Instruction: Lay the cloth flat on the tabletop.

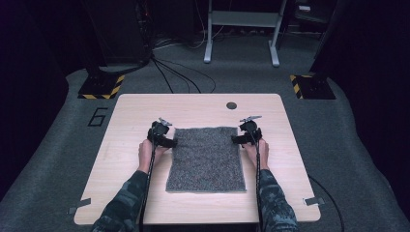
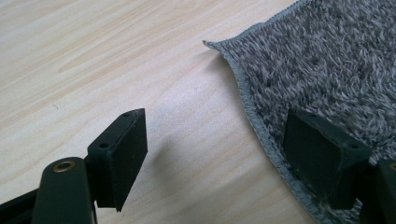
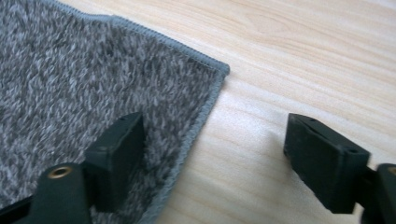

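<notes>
A grey shaggy mat (image 1: 207,158) lies flat in the middle of the wooden table (image 1: 130,159). My left gripper (image 1: 168,142) is open at the mat's far left corner. In the left gripper view the mat (image 2: 327,60) has its stitched edge between the jaws, one finger over the pile, the other over bare wood; the left gripper (image 2: 219,158) holds nothing. My right gripper (image 1: 239,139) is open at the far right corner. It (image 3: 212,154) straddles the mat's (image 3: 84,79) edge the same way.
A round cable hole (image 1: 231,105) sits near the table's far edge. Tape tabs (image 1: 79,205) mark the near corners. Beyond the table are floor cables (image 1: 179,75), yellow-black stand bases (image 1: 102,86) and a white frame (image 1: 240,29).
</notes>
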The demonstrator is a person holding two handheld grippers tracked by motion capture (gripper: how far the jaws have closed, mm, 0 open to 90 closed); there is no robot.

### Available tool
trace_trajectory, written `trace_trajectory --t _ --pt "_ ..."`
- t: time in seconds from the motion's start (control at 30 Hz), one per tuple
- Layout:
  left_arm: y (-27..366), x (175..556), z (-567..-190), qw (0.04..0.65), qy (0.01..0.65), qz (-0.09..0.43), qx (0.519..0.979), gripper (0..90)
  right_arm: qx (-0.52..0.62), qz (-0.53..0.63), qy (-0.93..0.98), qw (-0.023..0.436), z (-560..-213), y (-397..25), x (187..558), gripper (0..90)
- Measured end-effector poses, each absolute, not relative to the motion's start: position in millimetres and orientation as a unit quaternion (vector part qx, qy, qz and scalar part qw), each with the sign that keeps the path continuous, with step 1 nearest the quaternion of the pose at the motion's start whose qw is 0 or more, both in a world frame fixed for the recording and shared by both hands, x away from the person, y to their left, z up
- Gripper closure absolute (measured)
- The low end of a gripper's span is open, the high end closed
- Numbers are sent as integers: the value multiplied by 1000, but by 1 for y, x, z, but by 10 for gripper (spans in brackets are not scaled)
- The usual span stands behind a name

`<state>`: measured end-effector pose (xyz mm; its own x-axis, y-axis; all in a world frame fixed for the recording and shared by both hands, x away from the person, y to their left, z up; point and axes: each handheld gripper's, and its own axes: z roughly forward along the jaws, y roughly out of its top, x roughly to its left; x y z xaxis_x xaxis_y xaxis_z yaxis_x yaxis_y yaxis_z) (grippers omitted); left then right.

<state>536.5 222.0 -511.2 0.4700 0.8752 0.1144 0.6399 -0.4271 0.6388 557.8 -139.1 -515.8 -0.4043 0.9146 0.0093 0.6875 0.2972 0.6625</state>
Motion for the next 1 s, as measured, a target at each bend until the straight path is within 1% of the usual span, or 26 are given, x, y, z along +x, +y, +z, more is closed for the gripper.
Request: trace_trajectory --t 0.17,0.23,0.37,0.47,0.63,0.7,0.73,0.8,0.9,0.93,1.0 --pt "221 535 -511 264 469 218 814 221 509 298 784 194 -516 -142 557 194" --pt "221 533 -511 267 470 220 812 220 521 293 781 182 -515 -141 554 192" --pt "220 527 -512 269 466 218 814 220 503 289 792 189 -514 -142 553 190" --pt "221 527 -513 276 471 217 809 218 497 288 796 193 -514 -142 556 165" --pt "222 533 -512 268 472 217 812 188 491 300 797 183 -517 -145 560 153" --pt "224 533 -510 280 477 215 805 168 491 303 797 180 -516 -146 559 154" --pt "224 533 -510 280 477 215 805 142 496 322 790 163 -515 -148 557 132" --pt "227 531 -503 300 477 214 798 134 496 329 789 153 -511 -150 555 128" --pt "231 531 -497 318 477 206 793 118 493 333 792 137 -499 -147 544 89" --pt "231 531 -497 318 477 206 793 118 493 333 792 137 -499 -147 544 89" --pt "233 530 -495 328 471 208 792 116 477 340 797 146 -486 -141 527 69"
